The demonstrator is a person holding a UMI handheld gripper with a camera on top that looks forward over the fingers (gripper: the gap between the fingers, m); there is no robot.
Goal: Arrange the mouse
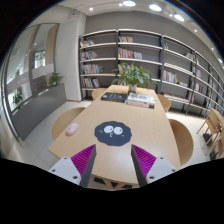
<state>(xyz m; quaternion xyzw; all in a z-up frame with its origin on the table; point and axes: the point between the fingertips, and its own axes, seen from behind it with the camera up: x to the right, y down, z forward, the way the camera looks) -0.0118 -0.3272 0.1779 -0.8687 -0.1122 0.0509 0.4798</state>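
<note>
A dark round mouse mat [113, 132] with a white cartoon face lies on the wooden table [85, 125], just ahead of my fingers. A small pale mouse [72, 128] rests on the table to the left of the mat, apart from it. My gripper [113, 160] hovers high above the table's near edge. Its purple pads [82, 158] stand wide apart with nothing between them but the table top far below.
A potted plant [131, 75] and stacked books [140, 99] stand at the table's far end. Chairs [183, 140] flank the table on both sides. Bookshelves [150, 60] line the back wall. A glass partition [30, 75] is to the left.
</note>
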